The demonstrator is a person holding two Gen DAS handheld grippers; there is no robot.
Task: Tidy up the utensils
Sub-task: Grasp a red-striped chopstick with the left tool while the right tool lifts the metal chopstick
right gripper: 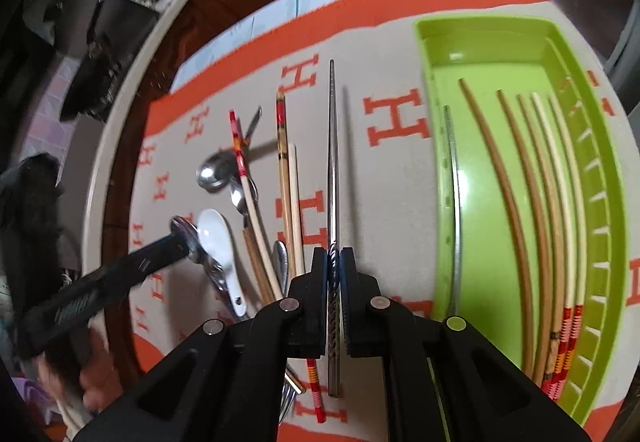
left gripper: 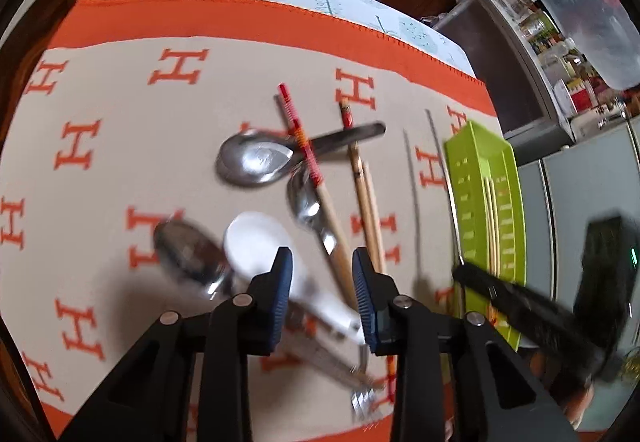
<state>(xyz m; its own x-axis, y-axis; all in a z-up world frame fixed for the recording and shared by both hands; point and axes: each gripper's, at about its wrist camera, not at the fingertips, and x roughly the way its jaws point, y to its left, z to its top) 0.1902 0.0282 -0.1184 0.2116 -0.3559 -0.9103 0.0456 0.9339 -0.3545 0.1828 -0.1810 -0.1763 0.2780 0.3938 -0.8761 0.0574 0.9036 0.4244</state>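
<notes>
Orange-lettered cloth covers the desk. My right tool (right gripper: pixel 334 262) pinches a metal chopstick (right gripper: pixel 332 162) beside the green tray (right gripper: pixel 500 42), bound there next; my left tool (left gripper: pixel 322 274), partly open and empty, hovers over the spoons (left gripper: pixel 256 162).

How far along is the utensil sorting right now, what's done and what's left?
Roughly halfway. Done: several chopsticks already lie in the green tray. In hand: the right gripper is shut on a metal chopstick. Left: the left gripper is open and empty above spoons, with the white spoon, steel spoon, fork and loose chopsticks still on the cloth.
</notes>
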